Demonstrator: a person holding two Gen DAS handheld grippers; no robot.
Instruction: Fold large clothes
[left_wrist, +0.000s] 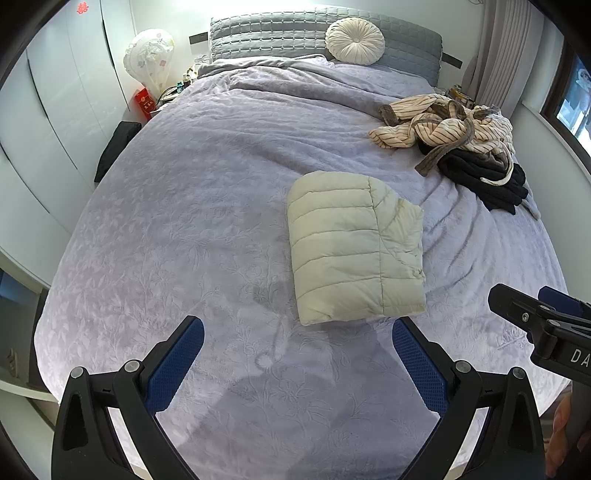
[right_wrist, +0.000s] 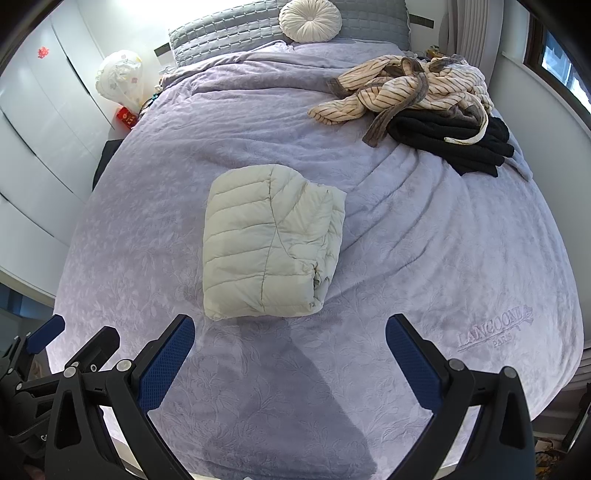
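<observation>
A cream quilted puffer jacket lies folded into a compact rectangle on the lavender bedspread. My left gripper hovers open just short of the jacket's near edge, with nothing between its blue-padded fingers. My right gripper is also open and empty, near the jacket's front edge. The right gripper's body shows at the right edge of the left wrist view. The left gripper appears at the lower left of the right wrist view.
A crumpled striped cream robe lies on a dark garment at the far right of the bed. A round white cushion leans on the grey headboard. White wardrobes stand on the left.
</observation>
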